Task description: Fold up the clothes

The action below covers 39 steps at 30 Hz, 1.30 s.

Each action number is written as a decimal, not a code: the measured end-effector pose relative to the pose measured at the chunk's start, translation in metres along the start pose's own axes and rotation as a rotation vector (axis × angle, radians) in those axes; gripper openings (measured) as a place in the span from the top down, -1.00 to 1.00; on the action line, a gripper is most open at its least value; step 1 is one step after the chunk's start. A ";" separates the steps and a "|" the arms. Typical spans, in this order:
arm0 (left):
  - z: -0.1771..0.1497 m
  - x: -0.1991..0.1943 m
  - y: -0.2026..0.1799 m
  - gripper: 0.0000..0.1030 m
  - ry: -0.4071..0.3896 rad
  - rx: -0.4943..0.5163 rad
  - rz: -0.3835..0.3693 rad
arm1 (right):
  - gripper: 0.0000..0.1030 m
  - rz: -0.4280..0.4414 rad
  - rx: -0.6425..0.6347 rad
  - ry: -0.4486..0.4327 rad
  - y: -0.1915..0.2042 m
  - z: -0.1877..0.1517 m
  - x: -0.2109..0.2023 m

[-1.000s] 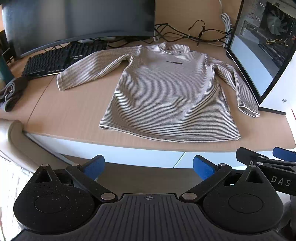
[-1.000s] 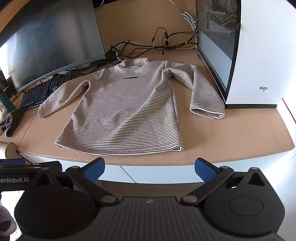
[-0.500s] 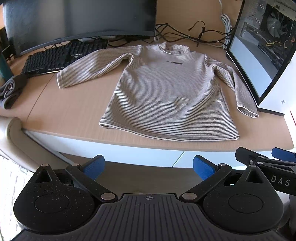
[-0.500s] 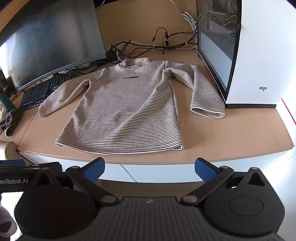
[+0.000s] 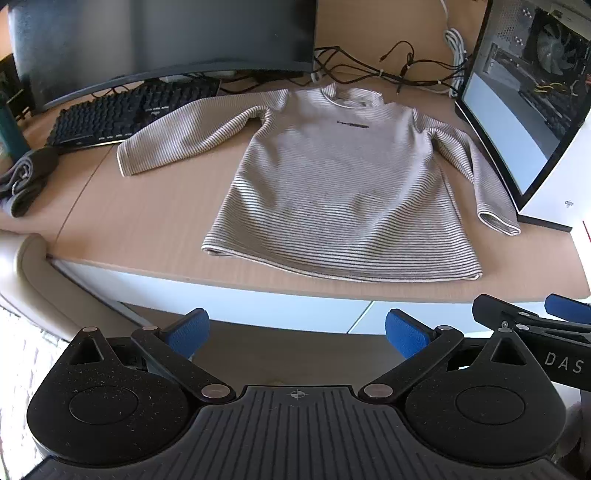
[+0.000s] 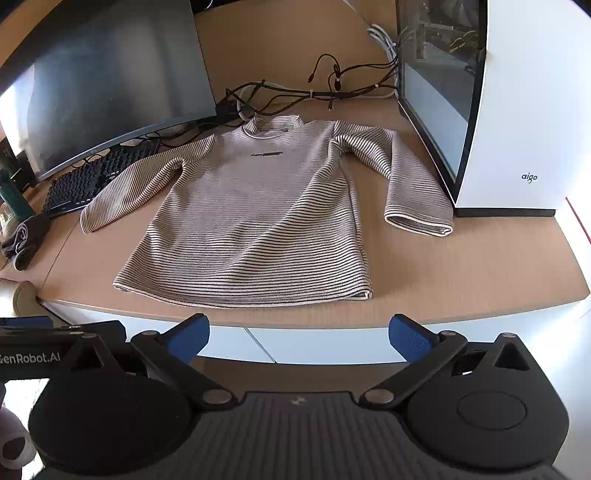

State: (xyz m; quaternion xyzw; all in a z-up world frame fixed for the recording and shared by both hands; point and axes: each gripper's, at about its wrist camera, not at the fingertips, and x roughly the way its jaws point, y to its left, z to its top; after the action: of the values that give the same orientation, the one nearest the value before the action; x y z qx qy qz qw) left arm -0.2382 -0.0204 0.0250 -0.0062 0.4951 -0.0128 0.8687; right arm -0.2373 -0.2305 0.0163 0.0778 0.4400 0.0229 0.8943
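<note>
Nearest the cameras, the left gripper (image 5: 295, 332) and the right gripper (image 6: 299, 336) are hovering short of the desk's (image 6: 480, 273) front edge, blue pads spread wide and grasping nothing — both released. Beyond them, the striped long-sleeve shirt (image 6: 258, 214) is lying flat on the desk, hem toward the grippers, collar away. Its one sleeve is stretching out toward the keyboard (image 5: 122, 114); the other is bending down beside the white computer case (image 6: 517, 110). A dark rolled cloth (image 5: 26, 181) is sitting at the desk's left end. Farther back, a curved monitor (image 5: 166, 33) is standing — cables (image 6: 325, 88) are trailing behind the collar.
</note>
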 end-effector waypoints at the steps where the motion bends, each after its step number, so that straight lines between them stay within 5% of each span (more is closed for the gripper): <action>1: 0.000 0.000 0.000 -1.00 0.001 0.000 0.000 | -1.00 0.000 0.000 0.001 0.000 0.000 0.000; 39: 0.005 0.010 -0.002 -1.00 0.020 0.000 0.006 | -1.00 0.000 0.004 0.021 -0.002 0.003 0.008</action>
State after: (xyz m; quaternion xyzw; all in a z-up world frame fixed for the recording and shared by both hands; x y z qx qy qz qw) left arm -0.2290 -0.0230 0.0195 -0.0044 0.5040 -0.0103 0.8636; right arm -0.2298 -0.2322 0.0114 0.0792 0.4494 0.0230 0.8895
